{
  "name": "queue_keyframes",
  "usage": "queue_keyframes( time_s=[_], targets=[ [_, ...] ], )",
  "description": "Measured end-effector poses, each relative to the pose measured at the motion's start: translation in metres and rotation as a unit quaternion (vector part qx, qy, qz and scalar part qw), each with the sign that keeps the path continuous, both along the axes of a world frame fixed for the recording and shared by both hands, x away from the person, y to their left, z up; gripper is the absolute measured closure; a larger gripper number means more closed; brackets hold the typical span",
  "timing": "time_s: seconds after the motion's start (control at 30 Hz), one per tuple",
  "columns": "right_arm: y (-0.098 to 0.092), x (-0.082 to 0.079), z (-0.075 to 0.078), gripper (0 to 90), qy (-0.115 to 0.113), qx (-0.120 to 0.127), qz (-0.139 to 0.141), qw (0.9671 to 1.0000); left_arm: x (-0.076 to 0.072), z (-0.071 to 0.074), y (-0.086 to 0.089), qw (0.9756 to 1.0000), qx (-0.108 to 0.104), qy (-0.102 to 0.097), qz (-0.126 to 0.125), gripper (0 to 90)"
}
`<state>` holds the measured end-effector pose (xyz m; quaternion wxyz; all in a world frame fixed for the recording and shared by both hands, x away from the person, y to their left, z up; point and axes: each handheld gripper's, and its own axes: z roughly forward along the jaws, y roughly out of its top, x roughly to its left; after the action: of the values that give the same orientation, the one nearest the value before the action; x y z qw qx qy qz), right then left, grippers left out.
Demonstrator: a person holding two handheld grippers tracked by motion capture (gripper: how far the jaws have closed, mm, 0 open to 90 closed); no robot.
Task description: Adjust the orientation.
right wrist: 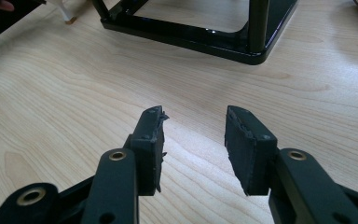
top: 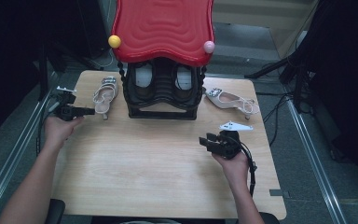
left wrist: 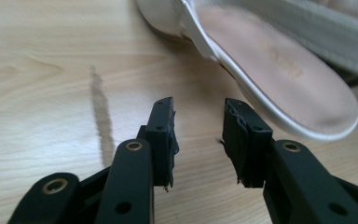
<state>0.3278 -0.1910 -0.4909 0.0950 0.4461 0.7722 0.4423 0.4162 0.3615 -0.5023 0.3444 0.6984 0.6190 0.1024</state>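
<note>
Left tool (left wrist: 198, 142) gapes empty just beside white sandal (left wrist: 279, 74), which lies flat on desk (top: 158, 163) left of black shoe rack (top: 163, 93), likely ready for racking. Right tool (right wrist: 193, 149) open, idle mid-desk.

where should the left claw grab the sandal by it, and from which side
Probably the sandal is best taken by its side edge at the sole's middle, coming level from the table's left, where the left claw is already open beside it. It lies flat, sole down, so one jaw could go over the thin insole rim and one outside it.
</note>
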Motion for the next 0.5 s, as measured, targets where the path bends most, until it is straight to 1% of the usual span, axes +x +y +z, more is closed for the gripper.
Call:
queue_keyframes(
  time_s=[0.03,0.07,0.13,0.17,0.27,0.37,0.4,0.43,0.47,0.5],
  targets=[
    [0.0,0.0,0.0,58.6,-0.001,0.0,0.0,1.0,0.001,0.002,0.0,1.0,0.006,-0.002,0.003,62.4],
    [0.0,0.0,0.0,58.5,0.0,-0.001,0.0,1.0,0.001,0.004,0.001,1.0,0.007,0.001,0.004,60.6],
    [0.0,0.001,0.0,58.4,-0.001,-0.001,0.0,1.0,0.002,0.007,0.003,0.9999,-0.002,-0.003,0.011,57.6],
    [0.0,0.001,0.0,58.5,-0.001,-0.001,0.0,1.0,0.002,0.009,0.003,0.9999,-0.004,-0.006,0.012,57.5],
    [0.0,0.001,0.0,58.3,-0.001,-0.001,0.0,1.0,0.004,0.013,0.005,0.9999,-0.001,-0.001,0.01,57.3],
    [0.001,0.0,0.0,58.2,0.0,-0.003,0.001,1.0,0.006,0.018,0.007,0.9999,-0.001,-0.005,0.01,57.6],
    [0.001,0.0,0.0,58.1,0.0,-0.003,0.001,1.0,0.007,0.02,0.007,0.9999,-0.005,0.0,0.012,57.6],
    [0.001,0.0,0.0,58.0,0.0,-0.004,0.002,1.0,0.008,0.021,0.007,0.9999,0.0,0.0,0.011,57.6],
    [0.002,0.0,0.0,58.0,0.0,-0.003,0.002,1.0,0.009,0.023,0.007,0.9999,-0.004,-0.003,0.014,57.7],
    [0.002,0.0,0.0,58.0,0.001,-0.004,0.002,1.0,0.01,0.025,0.008,0.9999,-0.004,-0.001,0.011,57.8]
  ],
)
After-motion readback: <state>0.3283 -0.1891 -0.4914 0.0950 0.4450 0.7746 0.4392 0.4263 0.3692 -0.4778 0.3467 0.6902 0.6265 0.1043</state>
